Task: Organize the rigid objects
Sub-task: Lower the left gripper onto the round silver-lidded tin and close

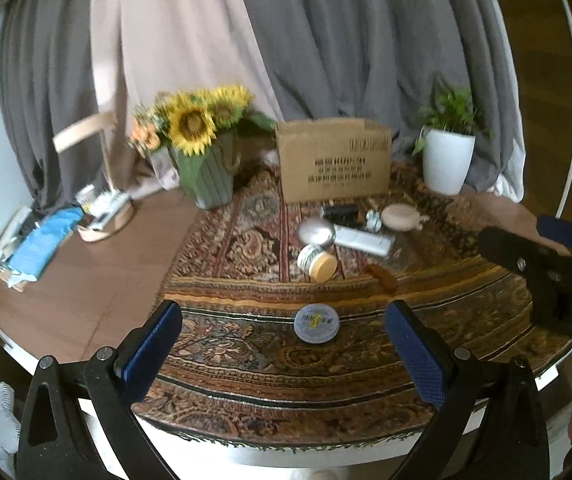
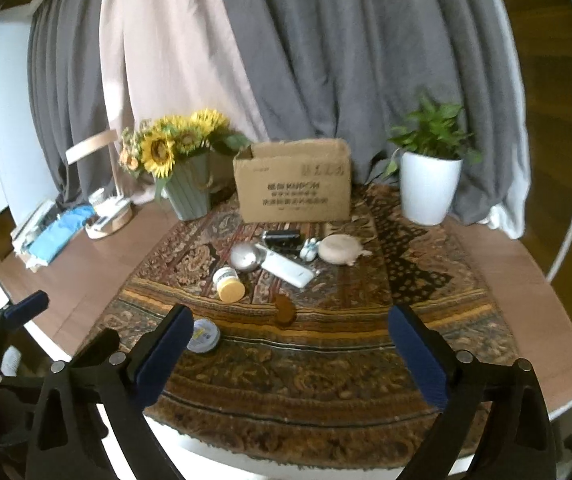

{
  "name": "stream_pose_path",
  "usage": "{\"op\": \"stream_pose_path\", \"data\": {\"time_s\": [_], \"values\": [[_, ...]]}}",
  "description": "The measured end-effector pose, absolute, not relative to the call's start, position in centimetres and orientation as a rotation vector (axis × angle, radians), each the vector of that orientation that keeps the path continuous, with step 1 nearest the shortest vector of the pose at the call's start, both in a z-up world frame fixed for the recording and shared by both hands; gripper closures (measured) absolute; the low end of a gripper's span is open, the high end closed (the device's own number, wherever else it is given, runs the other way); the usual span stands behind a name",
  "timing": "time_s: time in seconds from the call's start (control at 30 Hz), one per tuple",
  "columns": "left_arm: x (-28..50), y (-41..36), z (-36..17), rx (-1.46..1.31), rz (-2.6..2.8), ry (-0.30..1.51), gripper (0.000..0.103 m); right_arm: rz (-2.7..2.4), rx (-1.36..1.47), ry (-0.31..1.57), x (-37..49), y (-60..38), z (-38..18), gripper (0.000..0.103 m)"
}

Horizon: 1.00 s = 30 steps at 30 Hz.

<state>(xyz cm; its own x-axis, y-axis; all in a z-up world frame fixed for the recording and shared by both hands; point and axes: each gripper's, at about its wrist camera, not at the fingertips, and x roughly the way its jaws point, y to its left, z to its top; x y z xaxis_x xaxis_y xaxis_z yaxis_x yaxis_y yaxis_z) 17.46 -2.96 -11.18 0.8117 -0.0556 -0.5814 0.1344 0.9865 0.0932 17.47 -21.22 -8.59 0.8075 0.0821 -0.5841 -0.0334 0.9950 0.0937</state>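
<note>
Both grippers, left gripper [image 1: 283, 344] and right gripper [image 2: 288, 350], are spread, empty. Flat tin [image 1: 316, 323] lies well before the cardboard box [image 1: 333, 159]. Risk: low profile; pads may skid off.

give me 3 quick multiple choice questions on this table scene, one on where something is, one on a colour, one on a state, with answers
1. Where does the small round tin lie?
A. inside the cardboard box
B. on the rug, nearer the grippers than the other small items
C. beside the white plant pot

2. What colour is the lid of the small jar that lies on its side?
A. yellow
B. red
C. black

3. How does the left gripper stand?
A. shut on the tin
B. shut, empty
C. open, holding nothing

Answers: 1 B, the tin sits alone on the rug in front of the cluster. 2 A, the lid facing the camera is yellow. 3 C, its blue pads are wide apart with the tin untouched between them.
</note>
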Motion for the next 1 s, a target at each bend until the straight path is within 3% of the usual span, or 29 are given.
{"op": "stream_pose_path", "data": {"time_s": [0.43,0.63,1.0], "values": [[23.9,-3.7,-17.7,0.154,-0.137,0.771,0.009,0.108,0.046,0.794,26.1,-19.6,-16.1,0.035],[25.3,-4.6,-20.1,0.099,-0.118,0.820,0.024,0.181,0.051,0.862,29.2,-20.0,-19.2,0.049],[26.8,-5.2,-22.5,0.012,-0.108,0.880,0.035,0.240,0.100,0.943,31.8,-20.5,-22.2,0.055]]}}
